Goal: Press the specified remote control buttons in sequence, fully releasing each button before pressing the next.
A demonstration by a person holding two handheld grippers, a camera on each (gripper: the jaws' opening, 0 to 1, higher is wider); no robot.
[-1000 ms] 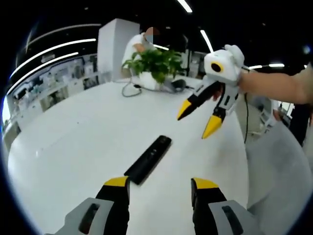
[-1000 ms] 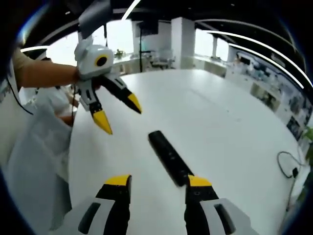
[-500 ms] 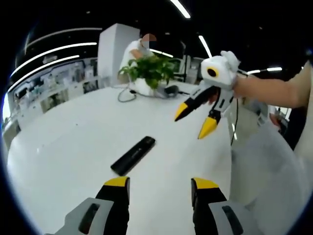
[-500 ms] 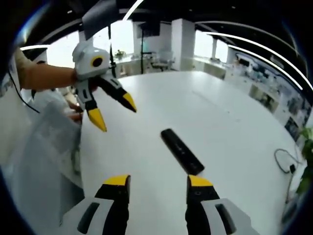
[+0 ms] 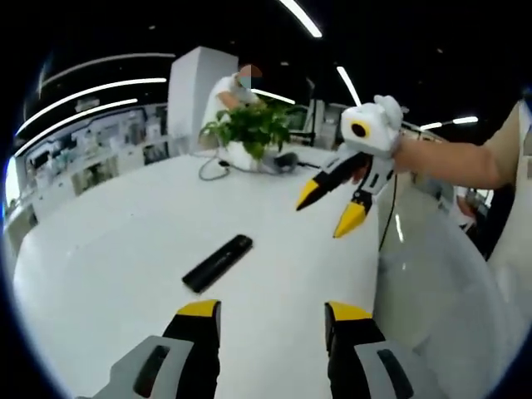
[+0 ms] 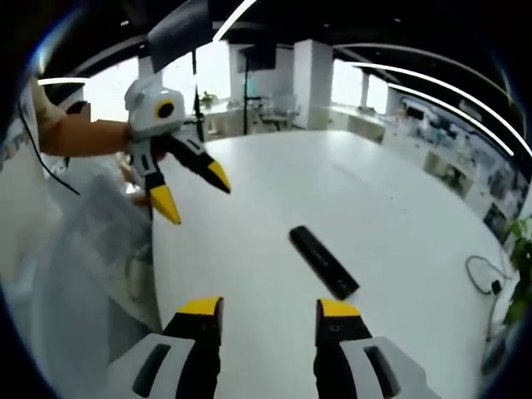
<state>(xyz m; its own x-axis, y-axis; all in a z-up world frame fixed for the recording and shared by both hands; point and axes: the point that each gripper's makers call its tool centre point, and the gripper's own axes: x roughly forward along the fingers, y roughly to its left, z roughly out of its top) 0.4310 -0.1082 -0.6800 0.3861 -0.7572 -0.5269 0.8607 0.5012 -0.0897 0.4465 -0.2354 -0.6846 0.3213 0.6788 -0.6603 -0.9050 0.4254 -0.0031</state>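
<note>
A long black remote control (image 5: 217, 263) lies flat on the white table (image 5: 116, 241); in the right gripper view the remote control (image 6: 323, 262) sits ahead and right of my jaws. My left gripper (image 5: 273, 314) is open above the table's near part, the remote ahead to its left. My right gripper (image 6: 268, 311) is open too, nothing between its jaws. Both grippers are in the air, well apart from the remote. The right gripper (image 5: 327, 206) hangs open at the upper right of the left gripper view. The left gripper (image 6: 193, 191) hangs open at the upper left of the right gripper view.
A potted green plant (image 5: 252, 130) with a cable (image 5: 218, 165) beside it stands at the table's far end, a person behind it. A cable (image 6: 483, 277) lies near the table's right edge. Transparent plastic sheeting (image 6: 91, 249) hangs off the table's side.
Both views have pulled back from the table, so the remote looks smaller and farther away. The remote itself has not moved. Both grippers stay open.
</note>
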